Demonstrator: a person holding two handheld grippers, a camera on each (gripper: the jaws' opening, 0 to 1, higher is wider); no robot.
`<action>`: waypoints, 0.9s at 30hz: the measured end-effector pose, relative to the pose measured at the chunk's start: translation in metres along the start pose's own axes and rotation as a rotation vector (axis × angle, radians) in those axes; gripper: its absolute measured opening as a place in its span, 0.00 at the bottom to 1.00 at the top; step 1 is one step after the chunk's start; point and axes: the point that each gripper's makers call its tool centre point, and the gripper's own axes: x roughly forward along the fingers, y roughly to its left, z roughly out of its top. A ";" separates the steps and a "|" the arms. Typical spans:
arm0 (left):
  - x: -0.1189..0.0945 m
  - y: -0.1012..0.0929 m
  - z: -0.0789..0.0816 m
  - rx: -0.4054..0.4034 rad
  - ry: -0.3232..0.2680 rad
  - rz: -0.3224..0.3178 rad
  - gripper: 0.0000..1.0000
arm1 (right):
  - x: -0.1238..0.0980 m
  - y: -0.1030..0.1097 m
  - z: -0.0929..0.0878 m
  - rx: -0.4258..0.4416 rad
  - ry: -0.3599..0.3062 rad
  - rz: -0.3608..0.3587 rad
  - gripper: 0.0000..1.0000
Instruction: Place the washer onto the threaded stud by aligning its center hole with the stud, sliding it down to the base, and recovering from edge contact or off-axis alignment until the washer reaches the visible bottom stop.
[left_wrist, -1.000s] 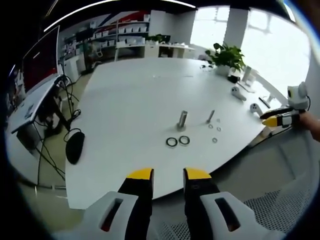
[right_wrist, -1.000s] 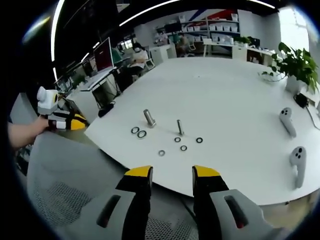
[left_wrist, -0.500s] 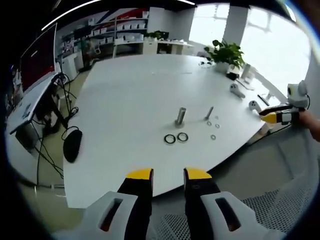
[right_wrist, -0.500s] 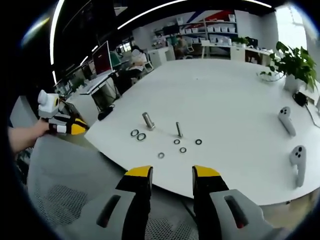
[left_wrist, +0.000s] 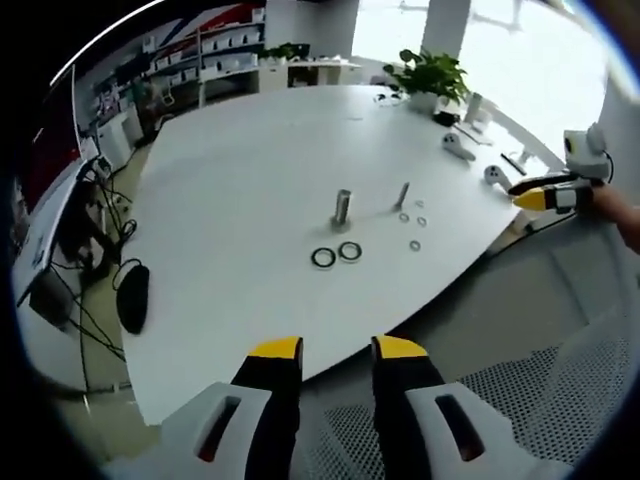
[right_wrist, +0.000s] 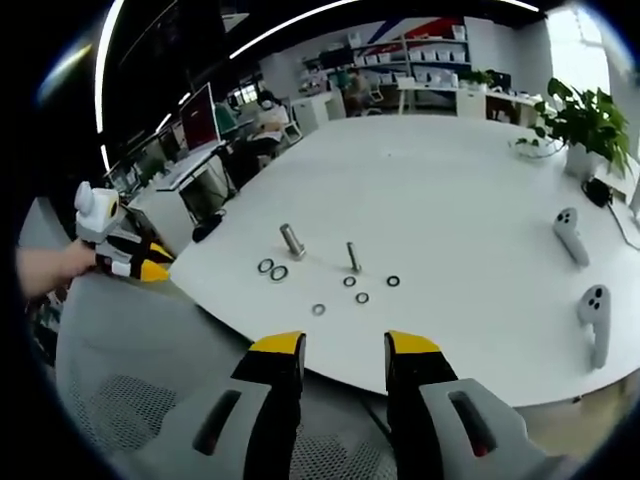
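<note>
Two washers (left_wrist: 336, 254), well beyond left claw (left_wrist: 338, 348)

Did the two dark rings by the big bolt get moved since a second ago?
No. The two dark rings still lie side by side just before the big bolt, as earlier; only the camera shifted.

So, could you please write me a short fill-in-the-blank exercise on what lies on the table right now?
1. The two large washers lie on the ____ table.
2. The number of upright studs on the table is ____.
3. The right tool holds nothing; its jaws stand ____.
4. The green ____ stands at the far edge of the table.

Missing words: white; two; open; plant
</note>
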 end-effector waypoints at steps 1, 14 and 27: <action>0.001 0.001 0.000 0.007 0.009 0.000 0.27 | 0.000 0.000 0.000 0.000 0.000 0.000 0.34; 0.046 0.013 0.027 0.100 0.100 -0.021 0.29 | 0.000 -0.002 -0.001 0.002 0.007 -0.003 0.33; 0.113 -0.002 0.043 0.219 0.217 -0.064 0.30 | 0.001 -0.001 -0.002 -0.001 0.012 0.001 0.33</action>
